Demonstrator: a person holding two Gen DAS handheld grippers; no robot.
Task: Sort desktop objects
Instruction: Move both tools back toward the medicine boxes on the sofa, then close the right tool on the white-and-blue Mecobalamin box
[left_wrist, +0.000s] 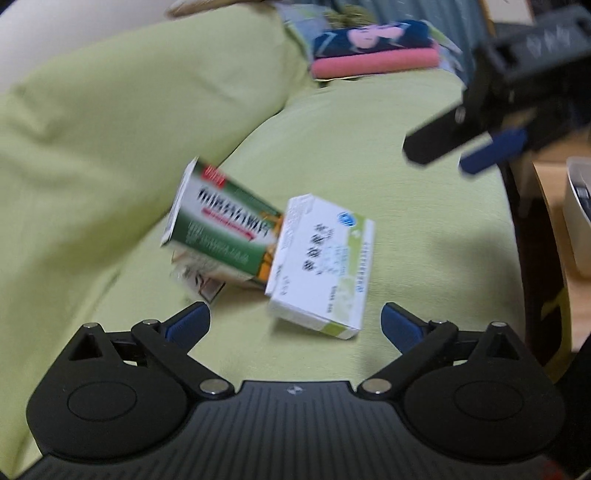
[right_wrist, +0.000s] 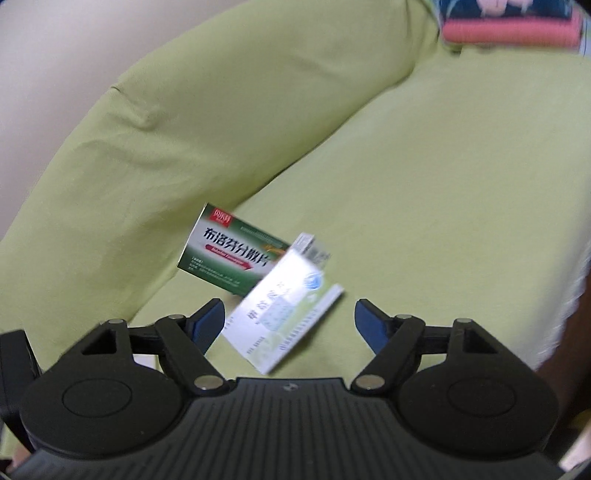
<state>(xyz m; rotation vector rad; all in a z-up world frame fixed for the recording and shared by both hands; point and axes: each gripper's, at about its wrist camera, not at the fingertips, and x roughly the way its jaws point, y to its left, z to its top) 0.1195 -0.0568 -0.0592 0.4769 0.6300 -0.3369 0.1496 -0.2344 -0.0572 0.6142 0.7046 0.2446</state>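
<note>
Two medicine boxes lie together on a light green cushion. The green and white box leans against the backrest, its lower end behind the white box with pale green print. Under the green box a small foil packet pokes out. My left gripper stands open just in front of the white box, nothing between its fingers. In the right wrist view the green box and the white box lie ahead of my right gripper, which is open around the white box's near end without touching it. The right gripper also hangs at the upper right of the left view.
A folded pile of dark blue and pink cloth lies at the far end of the seat. The backrest cushion rises on the left. A wooden surface with a white container sits beyond the right edge.
</note>
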